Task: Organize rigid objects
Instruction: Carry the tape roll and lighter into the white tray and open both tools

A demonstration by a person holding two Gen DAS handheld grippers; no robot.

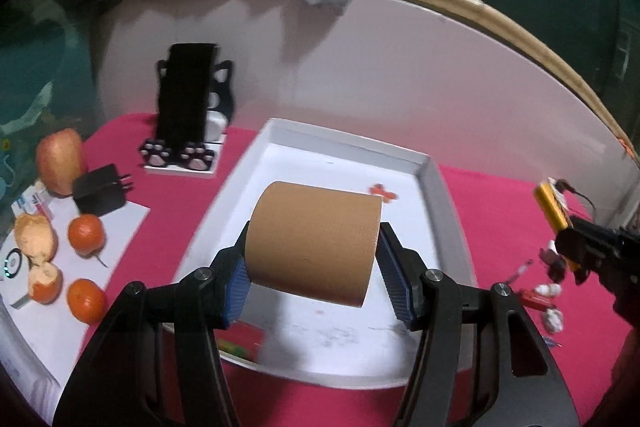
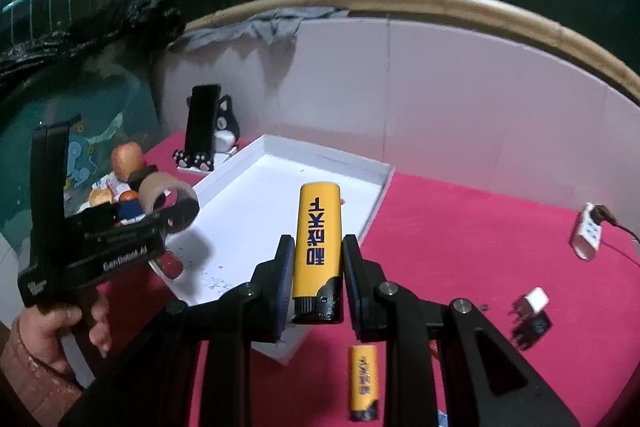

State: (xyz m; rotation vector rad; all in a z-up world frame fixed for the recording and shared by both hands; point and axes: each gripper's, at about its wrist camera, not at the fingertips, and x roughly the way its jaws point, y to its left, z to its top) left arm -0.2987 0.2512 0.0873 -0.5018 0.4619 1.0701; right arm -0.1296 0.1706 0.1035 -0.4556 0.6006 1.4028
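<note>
Grippers are both carrying loads: the left hand-held gripper is clamping a tan cardboard tape roll above the shallow white tray; the right hand-held gripper, nearly closed, is pinching a yellow plastic lighter at the tray's edge. Lowering before releasing seems wisest.

I see dim, dark surroundings with the middle lit from above; the tape roll throws a soft shadow on the white tray. Edges bend, and details smear with blur.
</note>
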